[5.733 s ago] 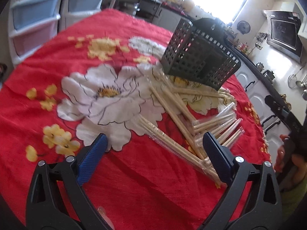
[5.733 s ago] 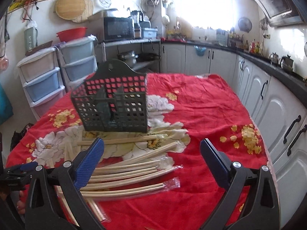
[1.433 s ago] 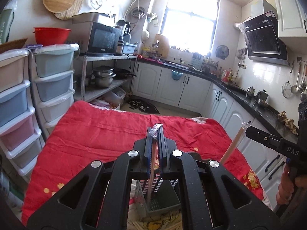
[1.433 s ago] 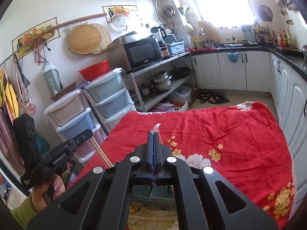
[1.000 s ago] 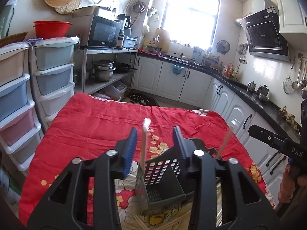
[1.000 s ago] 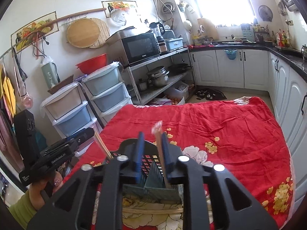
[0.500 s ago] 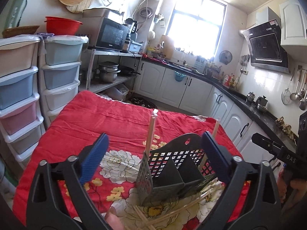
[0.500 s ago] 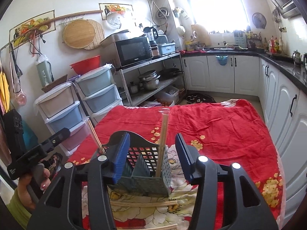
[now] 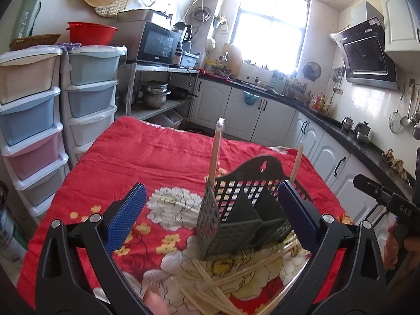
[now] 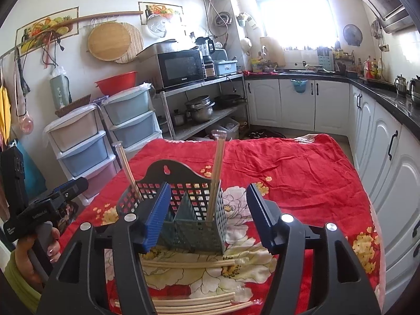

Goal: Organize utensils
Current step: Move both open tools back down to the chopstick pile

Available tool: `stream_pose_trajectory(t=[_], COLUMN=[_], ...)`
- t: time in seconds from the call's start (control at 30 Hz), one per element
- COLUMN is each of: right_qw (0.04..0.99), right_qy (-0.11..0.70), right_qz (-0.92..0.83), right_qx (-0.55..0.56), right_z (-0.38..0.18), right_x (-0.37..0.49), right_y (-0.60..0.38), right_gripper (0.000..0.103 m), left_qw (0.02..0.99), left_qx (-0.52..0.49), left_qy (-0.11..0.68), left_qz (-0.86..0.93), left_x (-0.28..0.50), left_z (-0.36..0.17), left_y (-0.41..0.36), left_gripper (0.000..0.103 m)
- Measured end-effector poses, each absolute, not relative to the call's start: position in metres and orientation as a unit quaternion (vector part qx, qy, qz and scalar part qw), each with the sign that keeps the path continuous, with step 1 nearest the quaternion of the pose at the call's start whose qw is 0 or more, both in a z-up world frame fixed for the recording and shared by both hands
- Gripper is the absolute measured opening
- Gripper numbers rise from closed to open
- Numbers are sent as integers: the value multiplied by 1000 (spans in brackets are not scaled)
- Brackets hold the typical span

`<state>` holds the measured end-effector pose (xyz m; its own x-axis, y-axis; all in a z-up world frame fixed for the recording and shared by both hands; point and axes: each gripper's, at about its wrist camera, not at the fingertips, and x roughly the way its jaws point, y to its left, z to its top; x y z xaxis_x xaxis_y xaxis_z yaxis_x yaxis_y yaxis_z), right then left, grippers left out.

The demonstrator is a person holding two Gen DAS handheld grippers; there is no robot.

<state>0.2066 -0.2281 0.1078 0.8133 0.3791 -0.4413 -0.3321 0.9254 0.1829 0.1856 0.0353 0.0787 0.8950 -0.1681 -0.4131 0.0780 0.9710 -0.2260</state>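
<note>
A dark perforated utensil basket (image 9: 241,210) (image 10: 194,210) stands on the red flowered cloth. Two wrapped chopstick pairs stand upright in it: one in the left end (image 9: 215,152) (image 10: 126,168), one in the right end (image 9: 296,161) (image 10: 216,173). More wrapped chopsticks lie on the cloth in front of the basket (image 9: 223,283) (image 10: 189,302). My left gripper (image 9: 210,210) is open and empty, just short of the basket. My right gripper (image 10: 207,218) is open and empty, its jaws either side of the basket's right half.
The table (image 9: 162,162) (image 10: 302,173) stands in a kitchen. Stacked plastic drawers (image 9: 31,120) stand to its left, white cabinets (image 10: 388,173) to its right. A metal shelf with pots and a microwave (image 10: 194,97) stands behind.
Both grippers let go of their chopsticks, which now stand in the basket. Both have opened wide and drawn back and down a little.
</note>
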Motion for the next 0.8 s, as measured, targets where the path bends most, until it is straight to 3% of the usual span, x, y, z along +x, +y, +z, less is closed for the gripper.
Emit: stream_pose_trajectory(t=[0.8], right_qw=[942], right_qy=[278], right_qz=[186], right_qx=[35], right_z=[67], right_x=[182], right_y=[-227], right_gripper=[60], left_qw=[949], left_qx=[-124], left_qy=[283], left_qz=[-60], left_x=[166], left_z=[25], left_y=[45], left_gripper=[92])
